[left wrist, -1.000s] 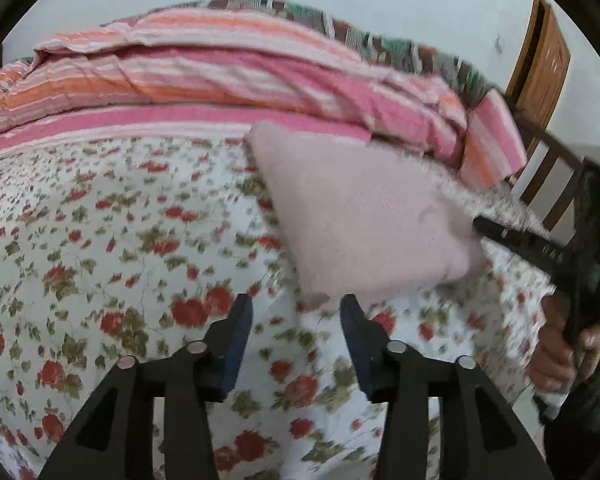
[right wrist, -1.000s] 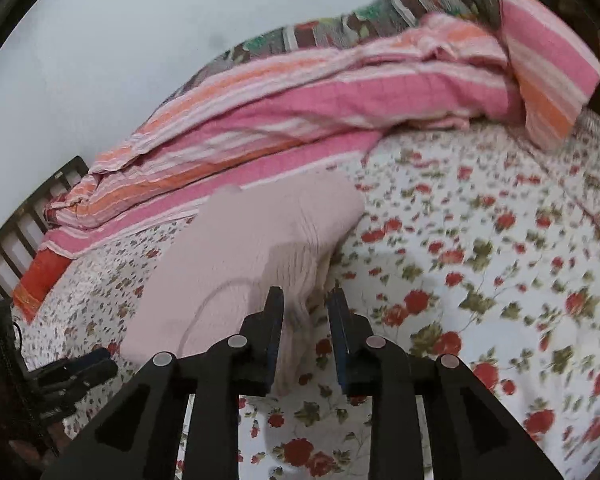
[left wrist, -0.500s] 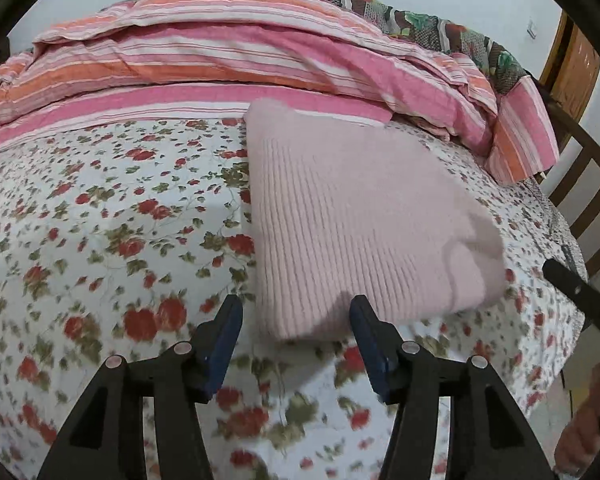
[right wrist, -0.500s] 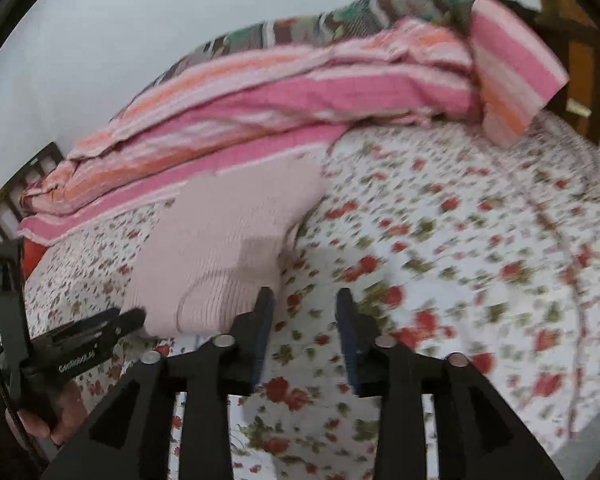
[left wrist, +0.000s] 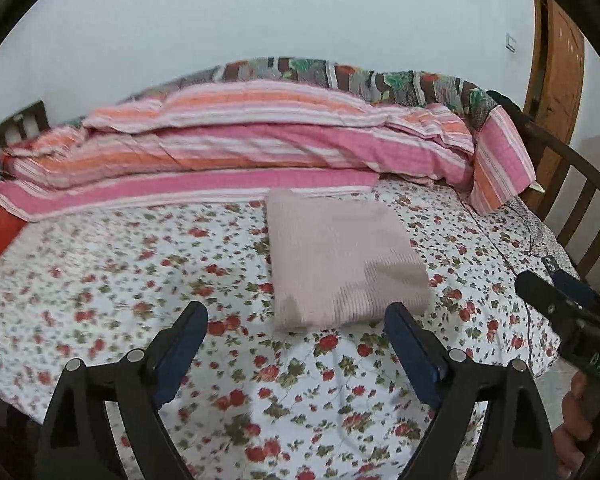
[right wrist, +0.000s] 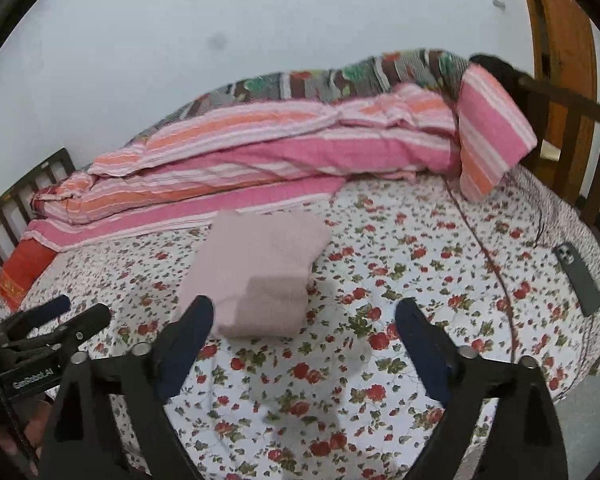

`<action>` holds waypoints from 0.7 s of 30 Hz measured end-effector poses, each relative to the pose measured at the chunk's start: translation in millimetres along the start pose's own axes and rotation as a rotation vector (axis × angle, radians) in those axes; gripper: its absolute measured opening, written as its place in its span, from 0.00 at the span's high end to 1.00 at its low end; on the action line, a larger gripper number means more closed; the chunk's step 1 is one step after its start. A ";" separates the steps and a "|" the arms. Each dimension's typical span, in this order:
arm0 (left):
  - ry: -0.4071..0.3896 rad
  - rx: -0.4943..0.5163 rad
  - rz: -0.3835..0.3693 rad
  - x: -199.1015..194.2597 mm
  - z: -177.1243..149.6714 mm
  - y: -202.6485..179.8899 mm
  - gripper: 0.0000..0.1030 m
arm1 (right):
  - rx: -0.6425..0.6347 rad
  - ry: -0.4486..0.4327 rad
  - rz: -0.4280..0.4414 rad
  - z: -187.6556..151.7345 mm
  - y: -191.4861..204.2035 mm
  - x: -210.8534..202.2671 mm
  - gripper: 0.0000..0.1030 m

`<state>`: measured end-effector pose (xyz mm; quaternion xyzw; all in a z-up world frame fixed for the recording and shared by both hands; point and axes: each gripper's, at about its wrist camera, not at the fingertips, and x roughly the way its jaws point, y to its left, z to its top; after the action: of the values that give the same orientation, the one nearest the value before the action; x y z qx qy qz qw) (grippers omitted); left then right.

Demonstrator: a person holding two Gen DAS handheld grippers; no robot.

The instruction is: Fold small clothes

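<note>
A pale pink knitted garment (left wrist: 340, 260) lies folded into a neat rectangle on the flowered bedsheet (left wrist: 100, 280); the right wrist view shows the same garment (right wrist: 256, 268) from the other side. My left gripper (left wrist: 296, 320) hovers above the sheet just short of the garment's near edge, its jaws opening wide with nothing between them. My right gripper (right wrist: 304, 316) also hangs above the sheet near the garment's front corner, jaws opening wide and holding nothing. Each gripper appears at the edge of the other's view, the right gripper (left wrist: 556, 300) and the left gripper (right wrist: 48, 324), both held by hands.
A striped pink and orange quilt (left wrist: 240, 140) is piled along the far side of the bed by the wall. A phone (right wrist: 578, 276) lies on the sheet at the right edge. Wooden bed rails (left wrist: 580, 200) and a door (right wrist: 560, 40) stand at the right. An orange pillow (right wrist: 20, 272) sits far left.
Both grippers have let go of the pink garment, opened wide, and pulled up and back from it. The garment now lies flat and folded on the sheet.
</note>
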<state>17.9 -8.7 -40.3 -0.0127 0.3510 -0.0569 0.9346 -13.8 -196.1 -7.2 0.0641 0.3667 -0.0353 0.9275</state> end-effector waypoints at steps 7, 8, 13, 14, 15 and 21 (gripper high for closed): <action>-0.028 0.001 0.021 -27.9 -5.5 -1.9 0.12 | -0.034 -0.010 -0.007 -5.2 6.8 -24.4 0.03; -0.035 0.006 0.030 -30.4 -6.4 -3.4 0.12 | -0.036 -0.010 -0.006 -6.1 5.9 -25.7 0.03; -0.039 -0.010 0.030 -38.4 -7.9 -4.7 0.12 | -0.042 -0.008 -0.007 -9.9 4.6 -35.4 0.03; -0.040 -0.009 0.033 -39.7 -8.0 -5.6 0.12 | -0.046 -0.008 -0.010 -10.4 4.5 -37.1 0.03; -0.040 -0.005 0.033 -40.6 -8.2 -6.2 0.12 | -0.048 -0.008 -0.012 -10.8 4.8 -38.0 0.03; -0.042 -0.010 0.024 -47.0 -11.4 -9.1 0.12 | -0.053 -0.002 -0.019 -13.2 5.2 -40.6 0.03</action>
<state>-25.6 -12.2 -17.6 -0.0144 0.3316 -0.0437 0.9423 -51.8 -188.3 11.6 0.0359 0.3672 -0.0343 0.9288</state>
